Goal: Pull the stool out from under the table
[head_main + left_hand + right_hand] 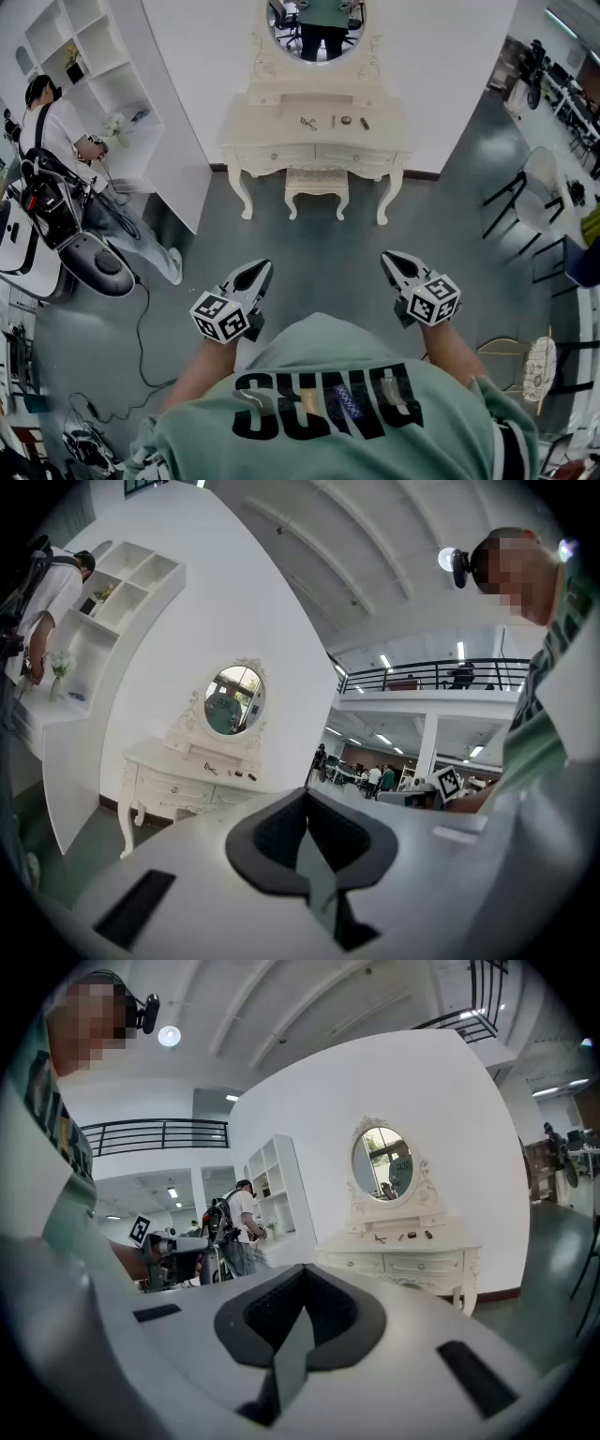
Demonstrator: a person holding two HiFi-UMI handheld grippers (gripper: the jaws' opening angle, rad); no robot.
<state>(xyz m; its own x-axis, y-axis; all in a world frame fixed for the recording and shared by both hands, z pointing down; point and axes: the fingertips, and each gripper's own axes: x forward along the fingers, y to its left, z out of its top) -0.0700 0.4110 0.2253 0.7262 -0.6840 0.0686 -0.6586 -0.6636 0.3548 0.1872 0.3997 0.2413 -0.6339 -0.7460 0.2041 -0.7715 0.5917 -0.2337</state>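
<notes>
While the person holds both grippers out ahead, the left gripper (253, 274) at eleven o'clock and the right gripper (395, 262) at one o'clock, each has its jaws pressed together on nothing. Farther off at twelve o'clock, well apart from them, the stool (316, 182) stands tucked under the white dressing table (281, 120), between its front legs.

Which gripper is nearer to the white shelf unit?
Left. The left gripper is below and right of the white shelf unit in the head view; the right gripper is much farther right.
</notes>
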